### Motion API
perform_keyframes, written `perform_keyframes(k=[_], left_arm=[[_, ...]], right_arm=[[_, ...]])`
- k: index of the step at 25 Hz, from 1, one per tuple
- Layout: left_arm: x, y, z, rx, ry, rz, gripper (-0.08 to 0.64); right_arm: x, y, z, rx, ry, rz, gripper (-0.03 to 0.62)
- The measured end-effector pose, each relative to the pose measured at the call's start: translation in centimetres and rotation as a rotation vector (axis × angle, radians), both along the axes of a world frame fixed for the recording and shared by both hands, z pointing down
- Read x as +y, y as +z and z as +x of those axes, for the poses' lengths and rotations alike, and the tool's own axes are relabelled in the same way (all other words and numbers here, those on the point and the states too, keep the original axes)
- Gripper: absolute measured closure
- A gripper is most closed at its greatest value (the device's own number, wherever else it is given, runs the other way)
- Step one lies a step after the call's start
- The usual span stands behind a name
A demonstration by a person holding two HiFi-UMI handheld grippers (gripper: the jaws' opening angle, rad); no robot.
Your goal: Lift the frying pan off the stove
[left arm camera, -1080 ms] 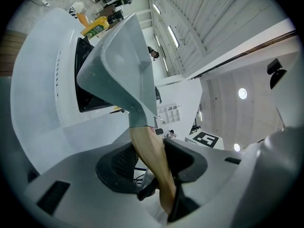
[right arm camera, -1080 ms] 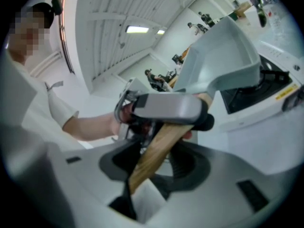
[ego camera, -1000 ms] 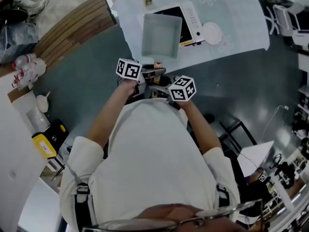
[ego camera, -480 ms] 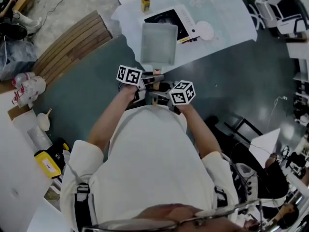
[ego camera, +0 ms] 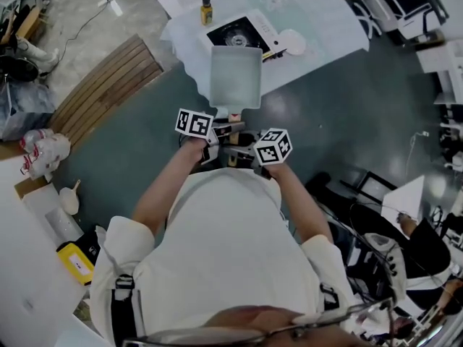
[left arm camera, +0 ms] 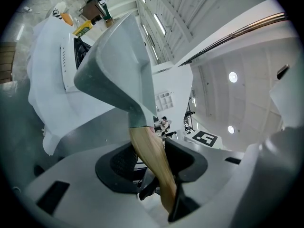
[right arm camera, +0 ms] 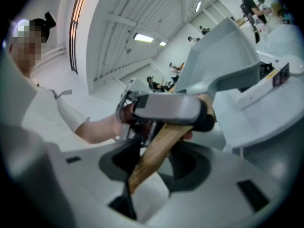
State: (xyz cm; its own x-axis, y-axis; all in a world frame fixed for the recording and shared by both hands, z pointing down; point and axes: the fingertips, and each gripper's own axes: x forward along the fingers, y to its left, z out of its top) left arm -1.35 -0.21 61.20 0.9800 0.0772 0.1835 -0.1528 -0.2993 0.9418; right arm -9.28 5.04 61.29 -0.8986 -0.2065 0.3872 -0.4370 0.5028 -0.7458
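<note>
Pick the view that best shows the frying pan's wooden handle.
Left gripper view: the wooden handle runs unobstructed from the frying pan down into the left gripper. Right gripper view shows it partly covered; head view, only a sliver.

A glossy dark teal floor (ego camera: 340, 121) meets a slatted wooden platform (ego camera: 101, 85), a white-clothed table (ego camera: 329, 16) nearby.

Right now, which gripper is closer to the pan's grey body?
Left. The left gripper clamps the wooden handle just behind the pan; the right gripper clamps the handle's end, farther back.
</note>
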Motion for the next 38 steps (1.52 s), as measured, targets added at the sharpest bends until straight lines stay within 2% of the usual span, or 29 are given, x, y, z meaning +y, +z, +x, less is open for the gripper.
perform_keyframes(k=[7, 13, 19, 32, 38], left_arm=[[2.6, -1.6, 2.7, -0.003, -0.020, 0.014, 0.359], [5.0, -2.8, 5.2, 0.004, -0.075, 0.010, 0.359], [6.7, -4.4, 6.8, 0.000, -0.125, 0.047, 0.357], [10.5, -5.9, 7.1, -0.008, -0.217, 0.072, 0.356], [10.5, -5.9, 6.9, -0.008, -0.239, 0.077, 0.356]], right_arm=[[2.7, -1.6, 2.7, -0.006, -0.020, 0.009, 0.391], [5.5, -2.9, 5.6, -0.019, -0.056, 0.005, 0.391], [7.7, -4.5, 7.5, -0.031, -0.112, 0.035, 0.391], [12.0, -5.9, 8.4, -0.048, -0.200, 0.062, 0.391], [12.1, -5.9, 8.3, -0.048, -0.221, 0.069, 0.390]])
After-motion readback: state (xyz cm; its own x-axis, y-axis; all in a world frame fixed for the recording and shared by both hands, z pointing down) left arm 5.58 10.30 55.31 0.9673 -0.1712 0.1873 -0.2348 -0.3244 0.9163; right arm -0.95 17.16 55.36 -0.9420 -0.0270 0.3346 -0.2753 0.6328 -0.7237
